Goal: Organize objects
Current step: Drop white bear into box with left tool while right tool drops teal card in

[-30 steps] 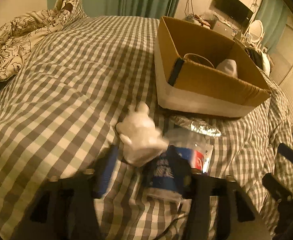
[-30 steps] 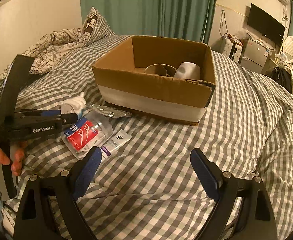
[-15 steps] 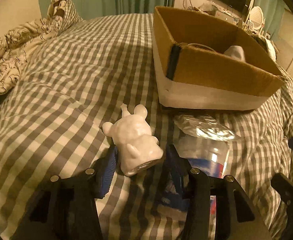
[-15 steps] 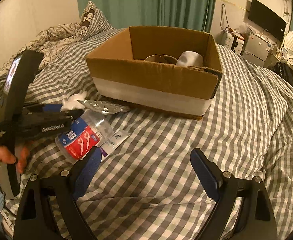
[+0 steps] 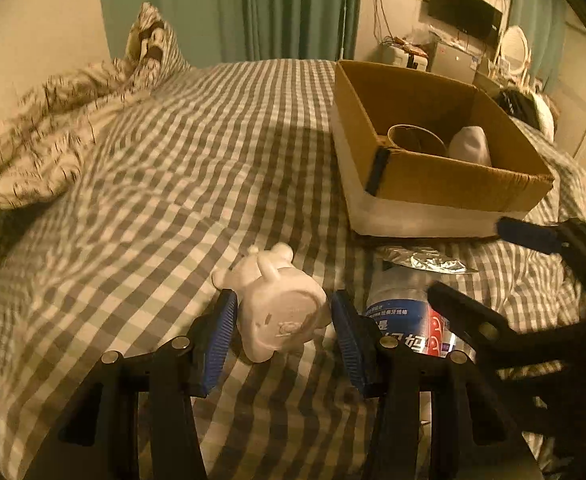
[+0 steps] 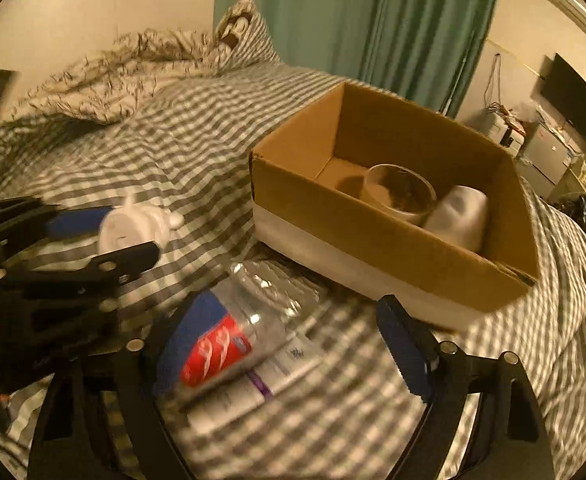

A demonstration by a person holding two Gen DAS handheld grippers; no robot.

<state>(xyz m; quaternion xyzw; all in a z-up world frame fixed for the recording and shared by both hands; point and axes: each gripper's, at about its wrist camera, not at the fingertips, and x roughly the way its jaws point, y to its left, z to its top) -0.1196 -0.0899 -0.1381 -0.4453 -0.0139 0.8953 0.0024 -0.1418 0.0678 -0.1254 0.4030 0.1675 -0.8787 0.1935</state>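
Left gripper (image 5: 283,330) has been brought around white figurine (image 5: 279,312), fingers open, not yet clamped. Right gripper (image 6: 289,344), swung toward bottle (image 6: 229,332), also open. Box (image 6: 393,240) awaits both.

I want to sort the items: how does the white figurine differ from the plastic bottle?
The white figurine is opaque and unlabelled; the plastic bottle is clear with a red-blue label. The figurine sits between the left gripper fingers; the bottle lies before the right gripper. Both lie on the bed, outside the box.

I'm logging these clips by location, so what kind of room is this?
Most likely a bedroom: a bed with a checkered cover, a rumpled duvet at its head, and a wall-mounted TV beyond.
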